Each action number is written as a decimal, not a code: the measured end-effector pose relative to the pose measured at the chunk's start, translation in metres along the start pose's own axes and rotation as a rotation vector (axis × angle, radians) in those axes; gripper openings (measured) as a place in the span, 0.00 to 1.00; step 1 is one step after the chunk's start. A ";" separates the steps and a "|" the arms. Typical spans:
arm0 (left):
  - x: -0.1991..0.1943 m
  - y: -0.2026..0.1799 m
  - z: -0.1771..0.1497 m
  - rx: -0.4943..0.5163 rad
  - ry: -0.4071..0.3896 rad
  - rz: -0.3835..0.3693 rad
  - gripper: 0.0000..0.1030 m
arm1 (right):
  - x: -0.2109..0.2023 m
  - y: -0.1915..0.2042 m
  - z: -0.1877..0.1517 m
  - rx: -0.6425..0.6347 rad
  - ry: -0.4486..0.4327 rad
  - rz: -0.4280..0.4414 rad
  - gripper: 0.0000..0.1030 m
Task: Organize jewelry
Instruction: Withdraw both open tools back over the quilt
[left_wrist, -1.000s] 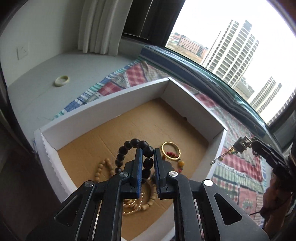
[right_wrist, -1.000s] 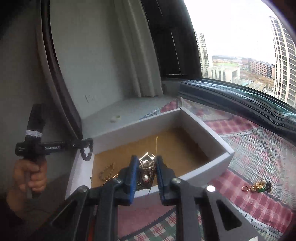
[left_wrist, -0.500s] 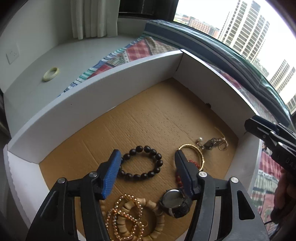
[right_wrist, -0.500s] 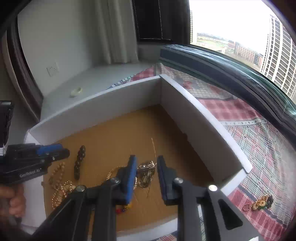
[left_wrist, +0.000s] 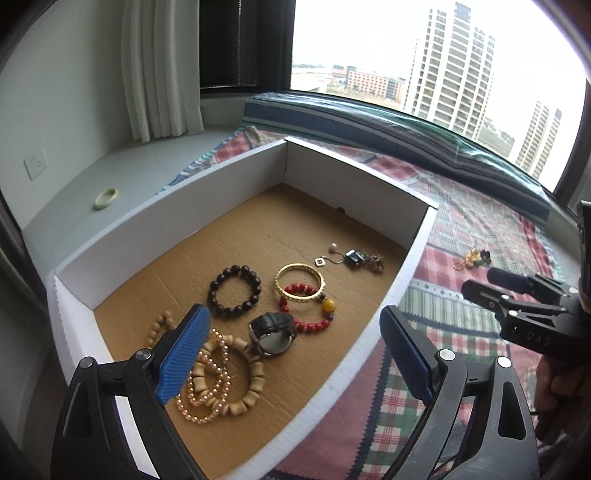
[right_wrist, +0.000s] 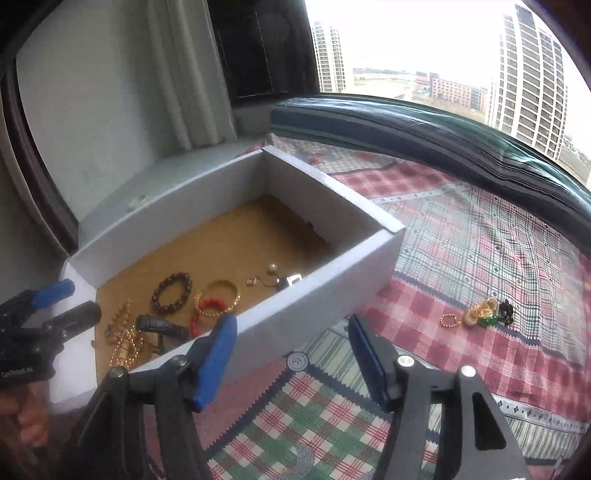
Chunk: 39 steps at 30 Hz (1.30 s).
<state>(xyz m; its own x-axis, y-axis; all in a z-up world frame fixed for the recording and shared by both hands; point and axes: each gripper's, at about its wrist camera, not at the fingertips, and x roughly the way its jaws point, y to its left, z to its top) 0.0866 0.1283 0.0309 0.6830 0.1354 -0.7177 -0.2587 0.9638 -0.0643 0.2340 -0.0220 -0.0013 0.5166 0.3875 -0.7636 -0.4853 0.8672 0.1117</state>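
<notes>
Inside box, watch seemingly lengthwise rightward.

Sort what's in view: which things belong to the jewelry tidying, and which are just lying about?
Job:
white box
black bead bracelet
gold bangle
watch
loose jewelry cluster on the quilt
pale ring on the sill

Lying about:
plaid quilt
curtain
wall socket

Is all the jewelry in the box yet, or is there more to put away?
Nearly. The box already holds the dark bead bracelet, gold bangle, red beads, watch and keychain. Left gripper and right gripper are open, holding nothing. Still left: the small jewelry pile on the quilt and a pale ring on the sill.
</notes>
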 end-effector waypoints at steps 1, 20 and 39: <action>-0.004 -0.009 -0.004 0.020 -0.009 -0.002 0.91 | -0.005 -0.006 -0.012 0.006 0.004 -0.018 0.62; -0.001 -0.129 -0.047 0.186 0.036 -0.109 0.93 | -0.121 -0.100 -0.142 0.160 -0.066 -0.302 0.62; 0.080 -0.162 -0.086 0.276 0.196 -0.138 0.93 | -0.095 -0.154 -0.194 0.403 0.011 -0.177 0.62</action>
<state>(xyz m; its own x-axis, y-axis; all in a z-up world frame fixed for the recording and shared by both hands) 0.1241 -0.0372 -0.0754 0.5475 -0.0214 -0.8366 0.0392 0.9992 0.0002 0.1236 -0.2532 -0.0694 0.5581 0.2206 -0.7999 -0.0754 0.9735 0.2158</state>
